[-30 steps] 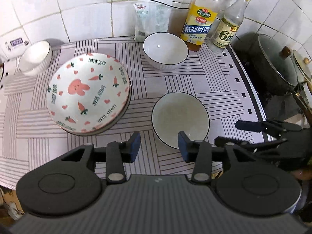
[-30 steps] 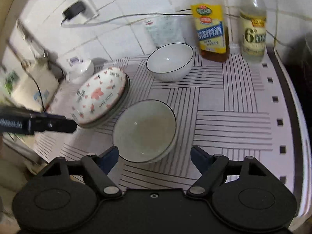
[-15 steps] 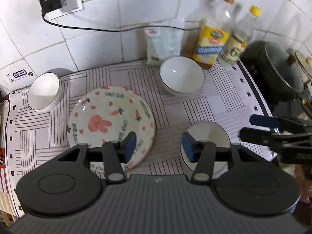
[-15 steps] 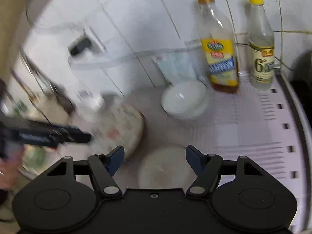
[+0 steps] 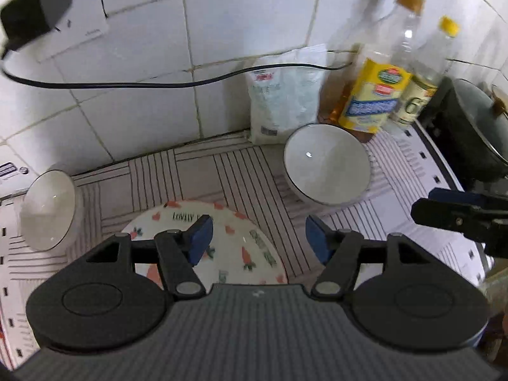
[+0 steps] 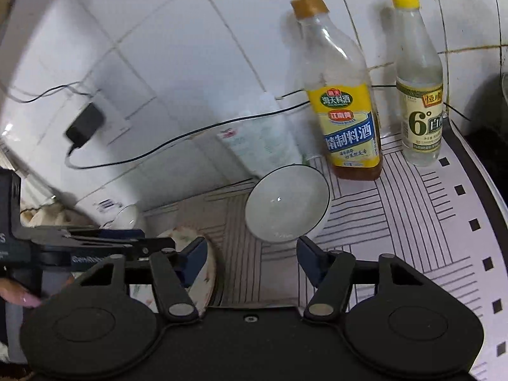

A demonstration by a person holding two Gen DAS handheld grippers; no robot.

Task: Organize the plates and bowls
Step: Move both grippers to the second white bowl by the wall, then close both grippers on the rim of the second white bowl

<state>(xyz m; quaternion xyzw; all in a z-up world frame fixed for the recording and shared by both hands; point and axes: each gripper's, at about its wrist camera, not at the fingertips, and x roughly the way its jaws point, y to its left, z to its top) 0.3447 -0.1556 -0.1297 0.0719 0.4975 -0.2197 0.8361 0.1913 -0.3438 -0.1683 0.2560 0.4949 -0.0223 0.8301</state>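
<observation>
My left gripper (image 5: 258,238) is open and empty, held above the carrot-patterned plate (image 5: 241,247). A white bowl with a dark rim (image 5: 327,170) stands beyond it near the wall, and a smaller white bowl (image 5: 47,209) stands at the far left. My right gripper (image 6: 252,258) is open and empty, just short of the same white bowl (image 6: 285,203); the plate (image 6: 203,273) lies under its left finger. The right gripper shows at the right edge of the left wrist view (image 5: 460,219). The second dark-rimmed bowl is hidden.
A cooking wine bottle (image 6: 343,101) and a vinegar bottle (image 6: 419,95) stand by the tiled wall, with a white packet (image 5: 285,95) next to them. A plugged-in charger (image 6: 84,123) and its cable run along the wall. A dark pot (image 5: 476,133) sits at the right.
Both grippers have risen and tilted toward the wall. The near dark-rimmed bowl has dropped out of sight under them. The left gripper's jaws have opened wider.
</observation>
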